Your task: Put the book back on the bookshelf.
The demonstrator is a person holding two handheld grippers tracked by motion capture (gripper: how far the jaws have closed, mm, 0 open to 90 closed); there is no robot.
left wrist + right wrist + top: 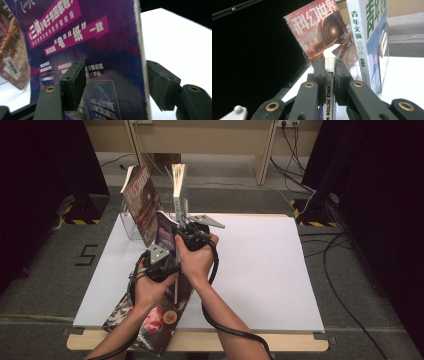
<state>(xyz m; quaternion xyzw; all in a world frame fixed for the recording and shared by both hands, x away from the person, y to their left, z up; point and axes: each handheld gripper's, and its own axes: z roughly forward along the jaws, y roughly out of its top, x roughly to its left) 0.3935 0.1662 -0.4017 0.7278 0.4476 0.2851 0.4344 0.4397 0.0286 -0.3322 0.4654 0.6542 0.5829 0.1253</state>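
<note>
Lowest in the high view, a magazine (150, 322) lies over the table's (260, 270) near edge, half covered by forearms. Two more magazines show: a red one (141, 202) leaning in the clear holder (126, 222) at upper left beside a white book (179, 182), and a purple one (100, 50) upright at centre. Right gripper (330, 75) clamps its spine; left gripper (115, 85) straddles it, jaws spread, not pressing.

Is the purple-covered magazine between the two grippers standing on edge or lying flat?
On edge. The right gripper pinches the purple magazine by its spine, and the left gripper has open jaws straddling its cover.
</note>
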